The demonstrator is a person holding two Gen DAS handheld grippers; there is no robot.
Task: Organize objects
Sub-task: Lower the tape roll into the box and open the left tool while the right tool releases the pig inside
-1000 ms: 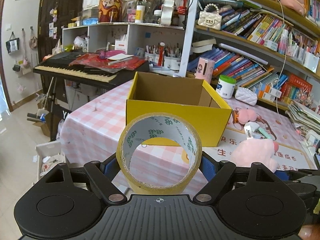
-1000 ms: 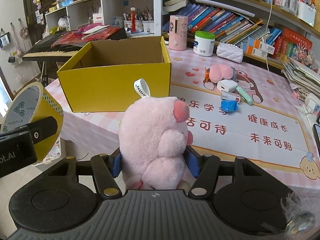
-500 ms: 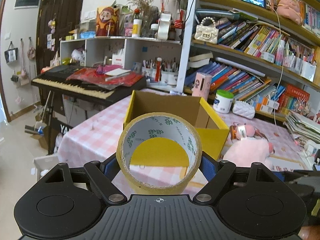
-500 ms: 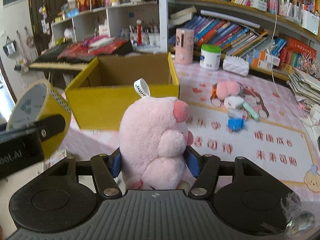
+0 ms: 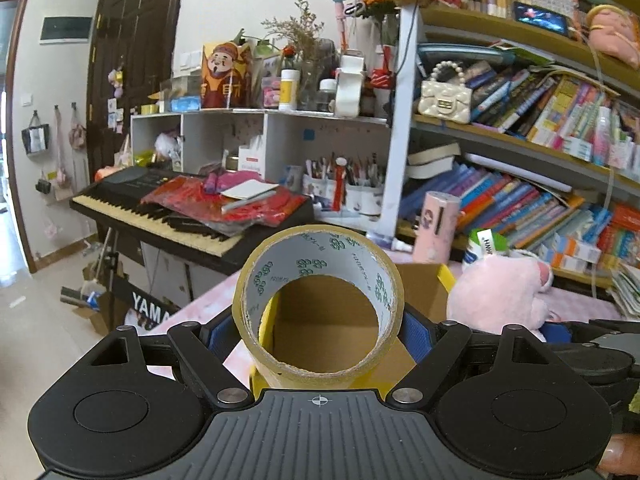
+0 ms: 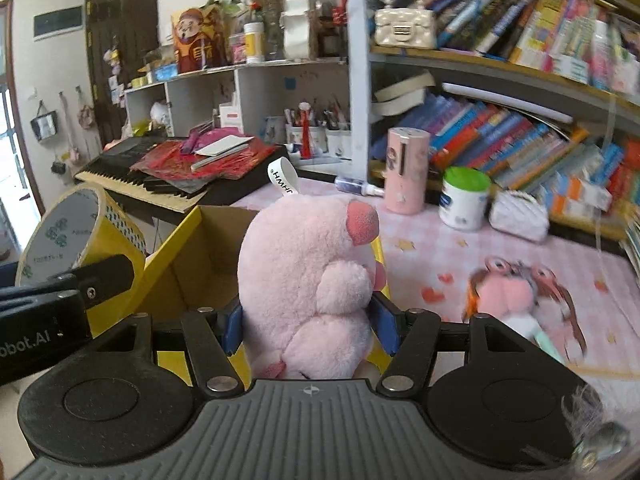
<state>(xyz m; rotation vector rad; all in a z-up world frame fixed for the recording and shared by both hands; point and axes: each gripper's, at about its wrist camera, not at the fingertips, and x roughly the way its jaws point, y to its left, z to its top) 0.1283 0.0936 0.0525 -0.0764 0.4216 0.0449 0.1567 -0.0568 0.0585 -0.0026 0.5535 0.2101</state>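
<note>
Over the near left end of the box (image 5: pixel 420 292), the left gripper (image 5: pixel 318 326) clamps a tape roll (image 5: pixel 318 304) between its blue pads (image 5: pixel 218 330), the roll standing on edge with its hole facing the camera. Through that hole the brown inside of the box shows, with a strip of its yellow wall at the left.

To the right, the right gripper (image 6: pixel 310 324) squeezes a pink plush (image 6: pixel 308 280) by its sides, upright, a white tag (image 6: pixel 282 178) sticking up from its head. From the right wrist, the plush hangs above the box's (image 6: pixel 188 264) right part, just in front of its yellow right wall; the tape (image 6: pixel 76 236) and left gripper sit at the far left of that view, over the box's left wall.

On the pink checked table (image 6: pixel 440 248) beyond the box stand a pink cylinder (image 6: pixel 406 170), a white jar (image 6: pixel 464 198) with a green lid and a white quilted pouch (image 6: pixel 518 214). Nearer, at right, lies a small pink toy (image 6: pixel 508 294), blurred. Far left, a keyboard (image 5: pixel 160 216) carries red papers, with bookshelves (image 5: pixel 540 140) at right.
</note>
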